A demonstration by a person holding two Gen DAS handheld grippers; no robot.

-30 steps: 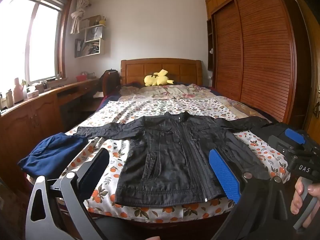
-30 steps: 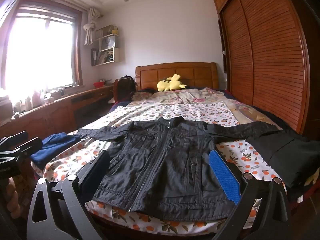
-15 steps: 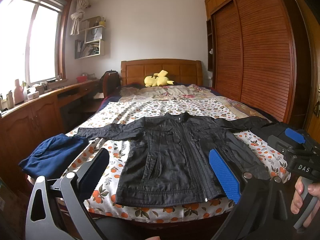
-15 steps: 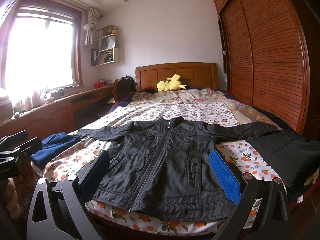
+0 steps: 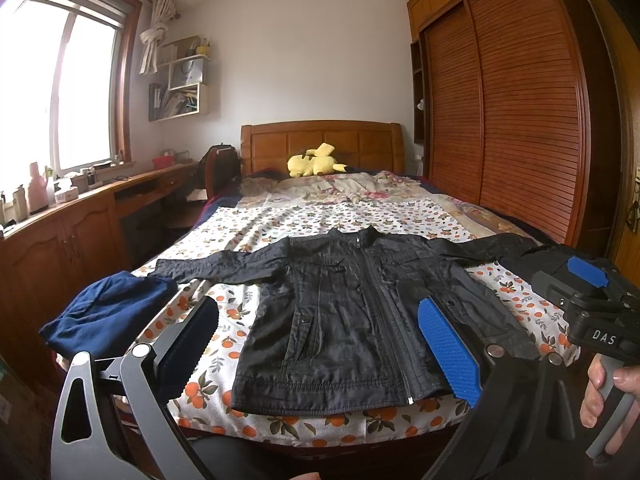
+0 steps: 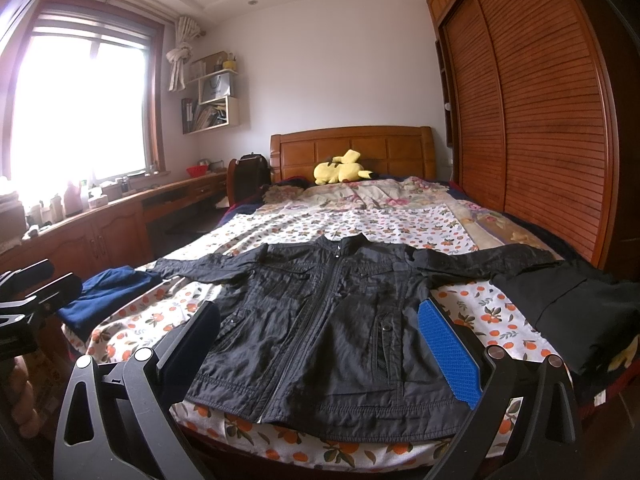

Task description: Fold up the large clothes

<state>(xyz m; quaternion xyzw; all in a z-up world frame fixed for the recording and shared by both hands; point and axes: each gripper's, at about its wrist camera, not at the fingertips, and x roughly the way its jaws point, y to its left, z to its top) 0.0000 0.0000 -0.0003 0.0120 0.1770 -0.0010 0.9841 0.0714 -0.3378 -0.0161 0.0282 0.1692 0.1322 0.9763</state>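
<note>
Jacket (image 5: 352, 320): spread flat, zipped, hem at the bed's (image 5: 328, 216) foot edge.
Change: nothing has moved; folding not begun.
Left claw (image 5: 316, 344): gaping, empty.
Right claw (image 6: 320, 344): gaping, empty.

— What are you working on?
— Your bed (image 6: 404, 220), wooden-framed, with a fruit-print sheet.
— And lying on it?
— A black jacket (image 6: 336, 320) spread flat, zipped, sleeves out. A folded blue garment (image 6: 104, 296) lies at the left edge, a dark one (image 6: 568, 312) at the right, and a yellow plush (image 6: 340, 170) by the headboard.
</note>
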